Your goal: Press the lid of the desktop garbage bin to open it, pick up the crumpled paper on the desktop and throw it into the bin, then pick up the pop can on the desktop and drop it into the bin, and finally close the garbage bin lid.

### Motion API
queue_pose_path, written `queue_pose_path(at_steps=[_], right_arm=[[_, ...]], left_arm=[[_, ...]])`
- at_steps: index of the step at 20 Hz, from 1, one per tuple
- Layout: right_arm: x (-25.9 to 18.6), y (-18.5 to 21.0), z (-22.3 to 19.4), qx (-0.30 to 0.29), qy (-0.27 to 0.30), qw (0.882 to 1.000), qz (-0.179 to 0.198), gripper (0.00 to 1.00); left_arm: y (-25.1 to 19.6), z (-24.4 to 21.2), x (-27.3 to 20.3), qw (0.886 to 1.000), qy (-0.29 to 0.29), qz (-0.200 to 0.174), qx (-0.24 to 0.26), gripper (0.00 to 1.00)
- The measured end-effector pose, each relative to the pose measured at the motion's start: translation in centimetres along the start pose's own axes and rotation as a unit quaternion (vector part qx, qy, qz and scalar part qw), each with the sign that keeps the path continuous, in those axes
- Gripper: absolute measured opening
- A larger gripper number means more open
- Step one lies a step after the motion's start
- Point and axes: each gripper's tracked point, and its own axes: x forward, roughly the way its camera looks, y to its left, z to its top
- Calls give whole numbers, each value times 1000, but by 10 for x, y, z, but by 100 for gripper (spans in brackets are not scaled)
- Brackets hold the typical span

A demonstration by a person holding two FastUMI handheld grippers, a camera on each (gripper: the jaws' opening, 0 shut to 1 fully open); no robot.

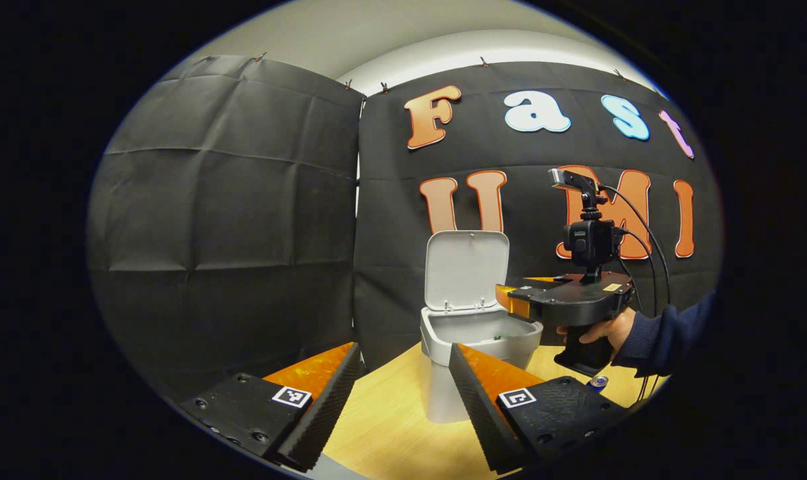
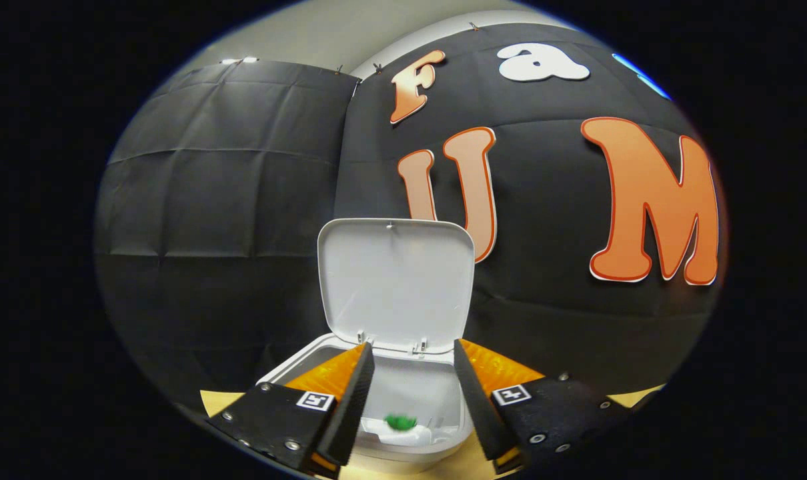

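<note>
The grey desktop bin (image 1: 443, 393) stands on the wooden table with its lid (image 1: 465, 267) swung upright. My left gripper (image 1: 405, 353) is open in front of the bin with nothing between its fingers. A hand holds my right gripper (image 1: 513, 300) over the bin's right rim. In the right gripper view that gripper (image 2: 412, 347) hovers open above the bin's mouth (image 2: 403, 393), below the raised lid (image 2: 395, 280). Crumpled white paper with a green patch (image 2: 403, 427) lies inside the bin. The pop can (image 1: 598, 382) stands on the table to the right of the bin, partly hidden behind my left gripper's finger.
The light wooden table (image 1: 390, 420) stretches around the bin. Black cloth walls close off the back and left close behind the bin. A dark sleeve (image 1: 663, 333) and cables come in from the right.
</note>
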Motion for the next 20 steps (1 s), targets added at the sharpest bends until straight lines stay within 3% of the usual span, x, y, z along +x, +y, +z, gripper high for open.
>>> queue_pose_path(at_steps=[1,2,6,13,20], right_arm=[[-4,-4,3,-2,-3,1000,-2,86],[-9,-9,8,-6,-8,1000,-4,83],[-34,-41,26,-18,-29,999,-29,93],[-110,-114,36,-10,-40,994,-100,94],[-195,-191,30,-14,-35,980,-196,93]], left_arm=[[-3,0,1,1000,-1,-5,-1,87],[-8,1,2,1000,-1,-12,-2,86],[-45,7,21,999,-12,-48,-2,86],[-134,-8,31,989,-11,-145,-13,86],[-246,-47,31,964,3,-267,8,87]])
